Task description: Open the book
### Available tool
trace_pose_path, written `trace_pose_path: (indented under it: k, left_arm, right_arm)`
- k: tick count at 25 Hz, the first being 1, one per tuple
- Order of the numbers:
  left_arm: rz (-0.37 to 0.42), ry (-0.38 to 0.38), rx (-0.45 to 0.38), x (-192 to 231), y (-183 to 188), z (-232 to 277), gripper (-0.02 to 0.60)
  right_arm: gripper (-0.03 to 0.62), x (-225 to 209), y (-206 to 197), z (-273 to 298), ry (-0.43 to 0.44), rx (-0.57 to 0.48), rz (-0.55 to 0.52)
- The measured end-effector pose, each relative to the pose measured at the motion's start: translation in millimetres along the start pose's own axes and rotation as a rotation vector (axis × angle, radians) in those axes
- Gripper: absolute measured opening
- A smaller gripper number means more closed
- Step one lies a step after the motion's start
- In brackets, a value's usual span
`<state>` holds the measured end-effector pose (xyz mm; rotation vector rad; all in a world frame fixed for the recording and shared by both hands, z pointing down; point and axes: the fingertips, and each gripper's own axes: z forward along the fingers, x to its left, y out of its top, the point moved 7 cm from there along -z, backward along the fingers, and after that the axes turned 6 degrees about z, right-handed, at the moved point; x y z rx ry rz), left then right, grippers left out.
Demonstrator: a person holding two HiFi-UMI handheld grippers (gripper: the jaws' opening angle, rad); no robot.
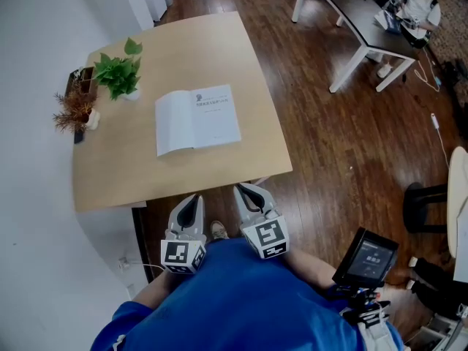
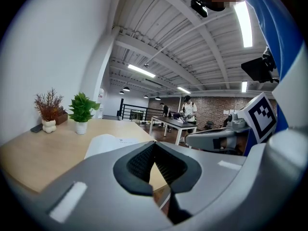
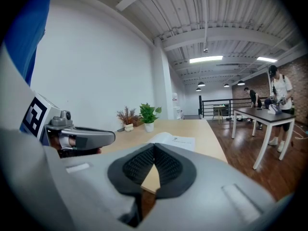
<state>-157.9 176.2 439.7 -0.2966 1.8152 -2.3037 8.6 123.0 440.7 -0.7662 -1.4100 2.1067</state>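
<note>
The book (image 1: 197, 119) lies in the middle of the light wooden table (image 1: 110, 174) with white pages facing up and a line of print on its right-hand page. It also shows low ahead as the book (image 2: 108, 141) and the book (image 3: 175, 139) in the two gripper views. My left gripper (image 1: 193, 198) and right gripper (image 1: 245, 190) hang side by side off the table's near edge, close to the person's body and well short of the book. Both are shut with nothing between the pads, as seen on the left gripper (image 2: 154, 146) and the right gripper (image 3: 154, 148).
A green potted plant (image 1: 121, 75) and a dried reddish plant (image 1: 75, 108) stand at the table's far left corner by the white wall. A white desk (image 1: 358, 20) with a seated person is far right on the wooden floor. A black screen device (image 1: 365, 258) sits at the person's right.
</note>
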Motion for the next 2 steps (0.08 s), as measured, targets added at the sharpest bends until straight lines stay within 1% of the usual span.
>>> trace_pose_path:
  k: [2]
  left_arm:
    - [-0.003,-0.001,0.0,-0.5,-0.4,-0.5,0.006]
  right_arm:
    - [0.003,0.7,-0.3,-0.3,0.0,-0.002,-0.003]
